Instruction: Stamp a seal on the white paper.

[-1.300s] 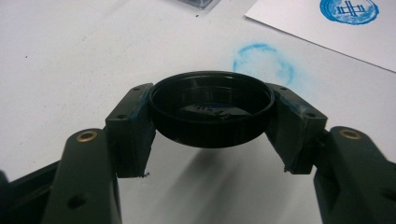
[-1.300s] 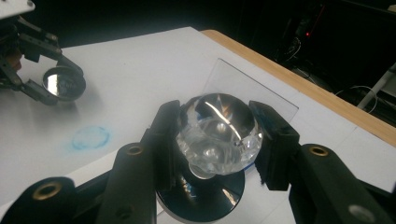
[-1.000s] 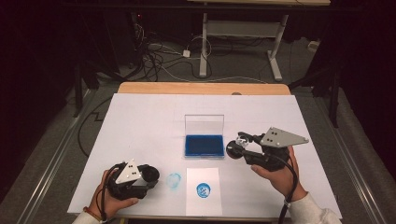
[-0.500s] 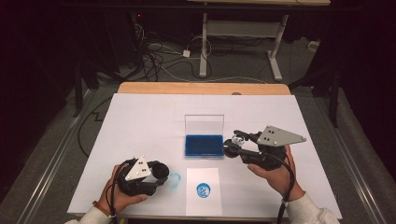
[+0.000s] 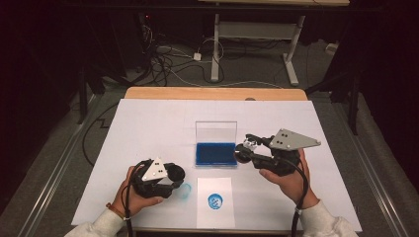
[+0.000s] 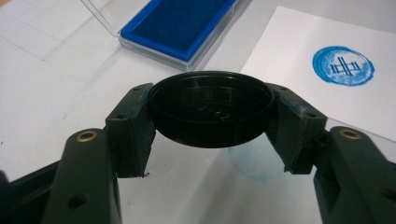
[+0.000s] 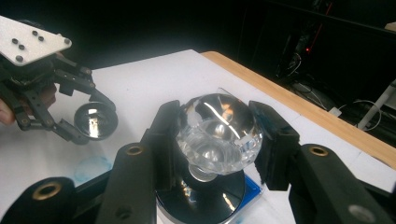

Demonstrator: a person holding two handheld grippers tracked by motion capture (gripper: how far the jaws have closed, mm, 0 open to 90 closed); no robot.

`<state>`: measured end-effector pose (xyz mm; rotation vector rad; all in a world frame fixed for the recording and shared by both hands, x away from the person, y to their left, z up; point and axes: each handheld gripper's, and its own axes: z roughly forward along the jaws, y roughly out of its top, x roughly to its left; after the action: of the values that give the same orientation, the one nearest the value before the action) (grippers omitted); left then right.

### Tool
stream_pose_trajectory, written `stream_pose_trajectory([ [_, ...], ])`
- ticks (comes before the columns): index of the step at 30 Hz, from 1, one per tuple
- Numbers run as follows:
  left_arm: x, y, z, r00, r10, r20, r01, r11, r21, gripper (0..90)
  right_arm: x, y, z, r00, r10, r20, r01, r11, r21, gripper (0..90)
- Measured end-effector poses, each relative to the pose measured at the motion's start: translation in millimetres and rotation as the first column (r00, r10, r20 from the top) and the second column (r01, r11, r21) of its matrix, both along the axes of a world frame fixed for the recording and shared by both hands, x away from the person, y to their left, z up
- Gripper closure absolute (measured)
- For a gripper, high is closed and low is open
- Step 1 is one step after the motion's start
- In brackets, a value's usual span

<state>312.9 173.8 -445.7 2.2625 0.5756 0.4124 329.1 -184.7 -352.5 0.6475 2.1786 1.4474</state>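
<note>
My left gripper is shut on a round black cap, held just above the white table cover near a faint blue smudge. My right gripper is shut on a stamp with a clear faceted knob and a black round base. It hovers at the right edge of the blue ink pad, whose clear lid stands open behind it. In the right gripper view the left gripper with the cap shows at the far left.
A white paper sheet with a round blue stamp print lies near the front edge between my hands. The white table cover spreads wide around them. Beyond the wooden far edge are cables and desk legs on the floor.
My left gripper has moved right and slightly forward with the black cap. My right gripper has shifted a little left with the stamp, closer to the ink pad.
</note>
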Motion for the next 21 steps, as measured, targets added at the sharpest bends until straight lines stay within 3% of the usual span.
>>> stream_pose_trajectory([
  [10,5.7,-26.4,3.8,0.9984,-0.054,0.015,0.054,0.9985,-0.011,36.7,7.5,20.1,-1.5,0.9996,0.028,-0.01,-0.028,0.999,0.017,56.8],
  [21,3.7,-48.4,9.3,0.9957,-0.091,0.018,0.093,0.992,-0.085,36.7,3.5,55.9,-9.2,0.9914,0.125,-0.038,-0.123,0.992,0.035,56.8],
])
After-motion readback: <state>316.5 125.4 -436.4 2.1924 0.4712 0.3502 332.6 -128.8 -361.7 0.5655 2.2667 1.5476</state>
